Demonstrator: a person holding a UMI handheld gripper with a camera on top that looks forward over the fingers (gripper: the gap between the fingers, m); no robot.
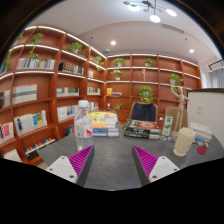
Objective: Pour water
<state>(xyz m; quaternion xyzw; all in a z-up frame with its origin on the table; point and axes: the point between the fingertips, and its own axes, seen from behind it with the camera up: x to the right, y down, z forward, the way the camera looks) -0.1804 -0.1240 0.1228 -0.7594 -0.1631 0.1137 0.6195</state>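
My gripper (pixel 113 166) is open above a grey table (pixel 112 148), with only bare tabletop between its magenta pads (pixel 80 160). Ahead of the left finger stands a clear plastic bottle (pixel 83 129), upright near the table's far side. Beyond the right finger and off to its right stands a cream-coloured cup (pixel 183 141), also upright. Both are well apart from the fingers. I cannot tell if either holds water.
A colourful box (pixel 103 123) and a black case (pixel 140 128) sit at the table's far edge. Small items, one of them blue (pixel 203 148), lie right of the cup. Bookshelves (pixel 40 95) line the left and back walls.
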